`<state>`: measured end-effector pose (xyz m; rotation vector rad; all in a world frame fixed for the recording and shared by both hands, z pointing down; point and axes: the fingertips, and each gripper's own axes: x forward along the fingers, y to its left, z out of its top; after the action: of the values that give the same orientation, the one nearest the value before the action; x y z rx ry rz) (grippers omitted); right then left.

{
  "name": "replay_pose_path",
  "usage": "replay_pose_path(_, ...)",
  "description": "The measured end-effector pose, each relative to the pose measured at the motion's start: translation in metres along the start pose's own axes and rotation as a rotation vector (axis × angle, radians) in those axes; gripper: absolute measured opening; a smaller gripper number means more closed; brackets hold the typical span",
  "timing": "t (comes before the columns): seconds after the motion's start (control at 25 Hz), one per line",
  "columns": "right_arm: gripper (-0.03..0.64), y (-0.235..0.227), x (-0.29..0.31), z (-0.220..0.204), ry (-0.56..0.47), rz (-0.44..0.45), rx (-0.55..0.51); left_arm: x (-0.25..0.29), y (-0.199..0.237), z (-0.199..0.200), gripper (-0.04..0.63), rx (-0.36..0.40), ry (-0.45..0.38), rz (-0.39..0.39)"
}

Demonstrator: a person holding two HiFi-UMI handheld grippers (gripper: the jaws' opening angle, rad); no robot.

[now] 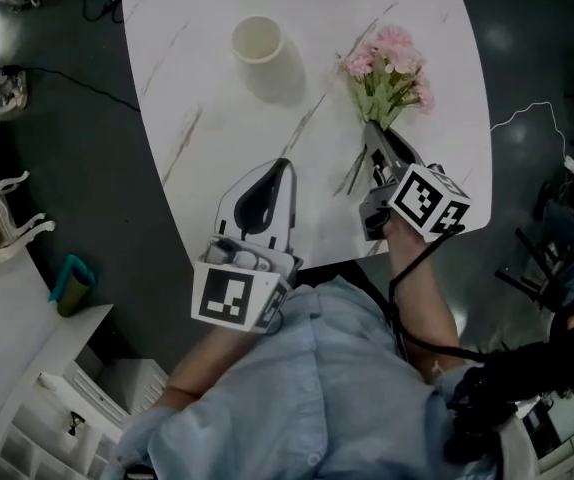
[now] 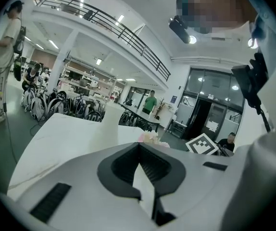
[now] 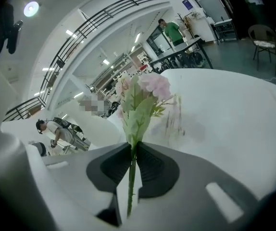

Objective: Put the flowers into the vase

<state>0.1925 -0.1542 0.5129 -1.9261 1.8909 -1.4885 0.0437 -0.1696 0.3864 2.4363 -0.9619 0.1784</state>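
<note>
A bunch of pink flowers (image 1: pixel 392 73) with green stems lies out over the right side of the white marble table (image 1: pixel 427 8). My right gripper (image 1: pixel 372 133) is shut on the stems. In the right gripper view the flowers (image 3: pixel 145 93) stand straight out from the gripper (image 3: pixel 131 146), one thin stem pinched between the dark pads. A cream vase (image 1: pixel 258 43) stands upright at the far middle of the table, its mouth empty. My left gripper (image 1: pixel 282 165) rests low over the near edge, shut on nothing. The left gripper view shows the vase (image 2: pixel 110 121) ahead of the left gripper (image 2: pixel 139 144).
The table's near edge runs just under both grippers. Dark floor lies all around, with cables at the far left and right. A teal object (image 1: pixel 70 283) and white furniture (image 1: pixel 7 218) stand at the left, a black chair (image 1: pixel 557 238) at the right. People stand in the hall behind.
</note>
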Motion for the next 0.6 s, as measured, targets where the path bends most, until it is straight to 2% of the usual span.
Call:
replay_pose_path(0.36,0.032,0.058,-0.018,0.060,-0.144,0.171,-0.072,-0.022,-0.014,0.012,0.005,0.084,-0.057,0.058)
replay_pose_path(0.6,0.032,0.107,-0.020,0.097,-0.184,0.263,-0.144,-0.036,-0.012,0.025,0.006,0.090,-0.097,0.100)
